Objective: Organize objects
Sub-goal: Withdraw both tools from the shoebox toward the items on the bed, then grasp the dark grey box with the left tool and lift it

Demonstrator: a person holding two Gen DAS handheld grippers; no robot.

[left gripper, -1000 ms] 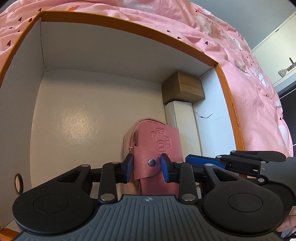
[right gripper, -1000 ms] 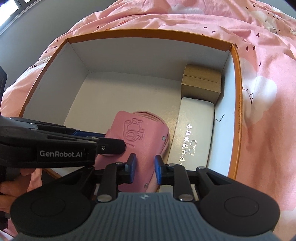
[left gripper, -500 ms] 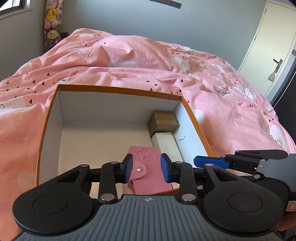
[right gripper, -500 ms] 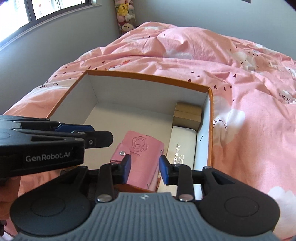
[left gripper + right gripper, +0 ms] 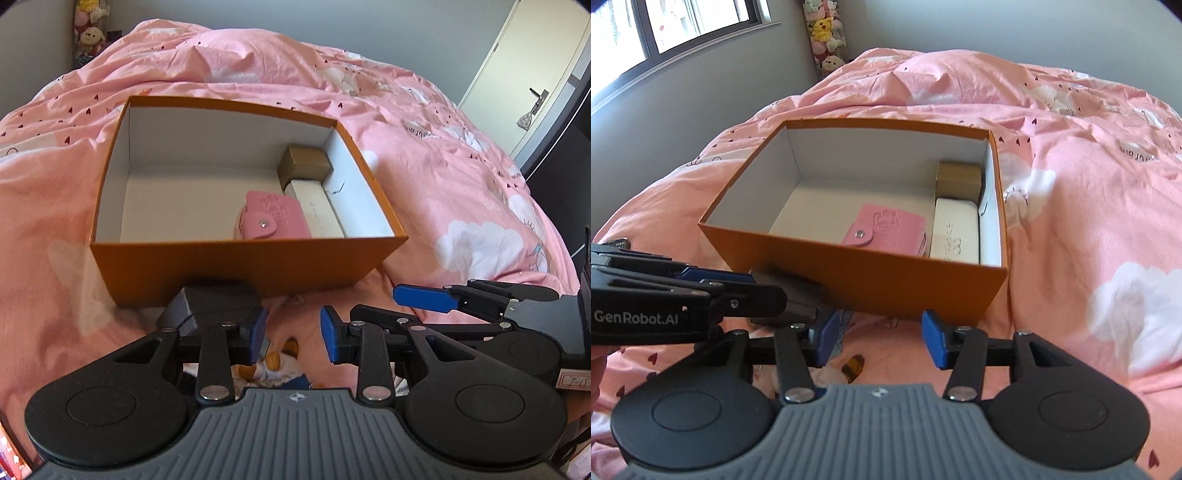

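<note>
An orange box (image 5: 236,266) (image 5: 886,288) stands open on the pink bed. Inside it lie a pink snap wallet (image 5: 271,221) (image 5: 886,230), a white case (image 5: 319,216) (image 5: 955,232) and a small brown box (image 5: 304,164) (image 5: 958,179) along the right wall. My left gripper (image 5: 293,332) is open and empty in front of the box. My right gripper (image 5: 877,338) is open and empty beside it, also short of the box. A dark grey object (image 5: 218,301) (image 5: 792,299) lies against the box's near wall by my left finger.
A small orange-and-white item (image 5: 275,360) (image 5: 853,363) lies on the pink duvet (image 5: 461,206) under the grippers. Plush toys (image 5: 827,35) stand at the far wall, a window (image 5: 665,29) at left, a white door (image 5: 535,81) at right.
Both grippers have pulled back out of the box and opened wider. The pink wallet, held by my left gripper a second ago, now lies free on the box floor.
</note>
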